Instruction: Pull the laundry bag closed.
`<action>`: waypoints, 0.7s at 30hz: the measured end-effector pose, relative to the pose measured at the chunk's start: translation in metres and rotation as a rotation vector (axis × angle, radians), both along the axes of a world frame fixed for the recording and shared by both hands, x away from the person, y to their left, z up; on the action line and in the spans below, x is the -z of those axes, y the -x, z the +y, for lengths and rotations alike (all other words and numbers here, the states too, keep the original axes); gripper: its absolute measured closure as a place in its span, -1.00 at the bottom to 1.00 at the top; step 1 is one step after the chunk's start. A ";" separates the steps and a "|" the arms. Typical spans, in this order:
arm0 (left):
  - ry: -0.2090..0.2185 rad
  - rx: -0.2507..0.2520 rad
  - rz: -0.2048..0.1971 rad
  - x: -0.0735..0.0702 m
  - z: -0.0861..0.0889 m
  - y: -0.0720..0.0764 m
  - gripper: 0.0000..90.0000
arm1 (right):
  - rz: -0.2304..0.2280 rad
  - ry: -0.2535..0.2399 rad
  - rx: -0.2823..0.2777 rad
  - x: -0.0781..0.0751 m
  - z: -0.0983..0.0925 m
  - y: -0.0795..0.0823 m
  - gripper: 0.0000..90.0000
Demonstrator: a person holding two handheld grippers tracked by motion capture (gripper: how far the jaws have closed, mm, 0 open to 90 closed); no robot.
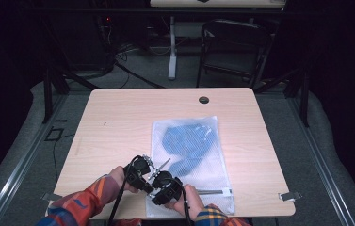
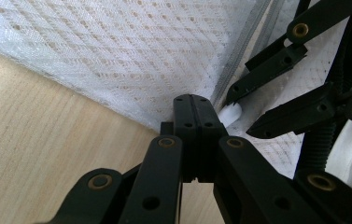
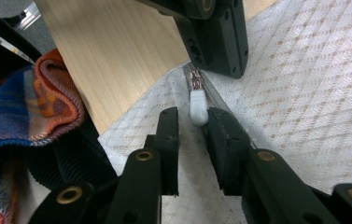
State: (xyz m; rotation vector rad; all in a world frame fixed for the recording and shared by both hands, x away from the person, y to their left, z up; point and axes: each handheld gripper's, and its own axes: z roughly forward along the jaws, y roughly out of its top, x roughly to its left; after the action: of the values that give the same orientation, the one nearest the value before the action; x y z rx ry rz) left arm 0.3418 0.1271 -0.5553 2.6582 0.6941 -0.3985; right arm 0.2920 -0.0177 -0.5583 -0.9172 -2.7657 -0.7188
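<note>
A white mesh bag (image 1: 213,160) lies flat on the wooden table (image 1: 118,122) with a blue garment (image 1: 187,143) inside. Both grippers meet at its near left corner. My left gripper (image 2: 193,100) is shut on the bag's edge, right at the end of the zipper (image 2: 239,56). The right gripper (image 3: 192,116) points at that same corner with a gap between its jaws. The white zipper pull (image 3: 198,107) lies between the tips, against one jaw only. In the high view the left gripper (image 1: 152,173) and right gripper (image 1: 160,180) nearly touch.
A sleeve in orange and blue plaid (image 3: 47,93) sits close beside the right gripper. A round cable hole (image 1: 204,100) marks the table's far side. Beyond the table stand a black folding chair (image 1: 234,47) and a white table leg (image 1: 172,52).
</note>
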 end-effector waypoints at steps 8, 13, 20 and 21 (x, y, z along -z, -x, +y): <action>-0.007 0.010 0.003 0.000 0.000 -0.001 1.00 | -0.016 -0.011 -0.022 0.001 0.000 0.001 0.62; -0.015 0.032 -0.002 0.000 0.001 -0.002 1.00 | -0.039 -0.034 -0.018 0.003 0.003 0.002 0.67; 0.001 0.014 0.005 0.000 0.001 -0.002 1.00 | 0.014 -0.062 0.008 0.004 -0.001 0.000 0.77; 0.004 0.010 0.008 0.001 0.001 -0.002 1.00 | 0.019 -0.066 0.002 0.005 -0.001 -0.001 0.77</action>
State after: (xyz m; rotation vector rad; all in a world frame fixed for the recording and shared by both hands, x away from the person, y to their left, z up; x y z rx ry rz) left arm 0.3439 0.1280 -0.5560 2.6586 0.6812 -0.4126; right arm 0.2927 -0.0190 -0.5631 -0.9098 -2.7070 -0.7923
